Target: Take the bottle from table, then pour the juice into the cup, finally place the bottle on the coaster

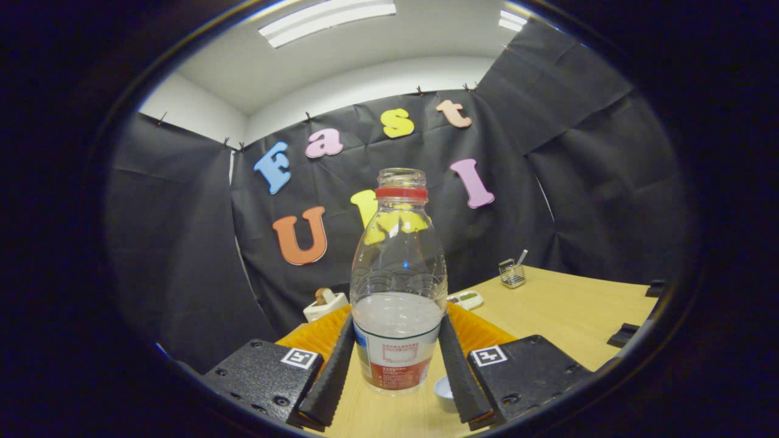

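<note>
The gripper [397,350] has both fingers pressed against the sides of the uncapped plastic bottle [398,286], which stands upright on the wooden table [566,316]. Beyond lie a remote control [465,299] and a small wire basket [512,274].

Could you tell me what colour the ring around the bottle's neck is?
Red, on the bottle between the gripper fingers, gripper view.

Clear bottle [398,286] with red neck ring and red-and-white label, pale wood-grain table [566,316], white cup [325,306]
</note>
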Available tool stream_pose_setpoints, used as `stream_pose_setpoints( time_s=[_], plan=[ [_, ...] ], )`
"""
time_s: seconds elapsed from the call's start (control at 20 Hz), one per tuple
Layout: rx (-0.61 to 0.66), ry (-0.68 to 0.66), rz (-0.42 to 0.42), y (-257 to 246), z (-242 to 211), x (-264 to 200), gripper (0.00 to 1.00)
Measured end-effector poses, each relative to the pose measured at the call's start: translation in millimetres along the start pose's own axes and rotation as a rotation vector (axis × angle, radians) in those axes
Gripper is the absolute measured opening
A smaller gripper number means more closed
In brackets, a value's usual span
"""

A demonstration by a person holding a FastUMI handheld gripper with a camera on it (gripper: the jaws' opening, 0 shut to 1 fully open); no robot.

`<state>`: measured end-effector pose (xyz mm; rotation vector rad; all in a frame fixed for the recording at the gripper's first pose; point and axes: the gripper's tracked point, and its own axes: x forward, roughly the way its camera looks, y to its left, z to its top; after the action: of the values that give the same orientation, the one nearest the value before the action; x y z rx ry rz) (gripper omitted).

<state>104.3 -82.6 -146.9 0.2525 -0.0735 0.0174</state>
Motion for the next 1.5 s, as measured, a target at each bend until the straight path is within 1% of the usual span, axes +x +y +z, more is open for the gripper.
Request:
stream_pose_setpoints(
  time_s=[0.2, 0.4, 0.5, 0.65, 0.75, 0.9, 1.05, 1.15, 1.5],
  plan=[
    [-0.058, -0.006, -0.053, -7, -6, 23, 0.77],
    [-0.102, 0.006, -0.028, 0, -38, 49, 0.78],
    [-0.138, 0.025, -0.044, 0, -57, 64, 0.78],
    [-0.205, 0.038, -0.042, 17, -81, 86, 0.78],
    [-0.231, 0.026, -0.02, 30, -94, 102, 0.78],
    [-0.268, 0.032, -0.039, 34, -113, 123, 0.78],
    [-0.273, 0.047, -0.041, 33, -133, 137, 0.78],
    [-0.277, 0.067, -0.073, 23, -146, 146, 0.78],
    [-0.254, 0.132, -0.104, 5, -189, 168, 0.8]
  ],
)
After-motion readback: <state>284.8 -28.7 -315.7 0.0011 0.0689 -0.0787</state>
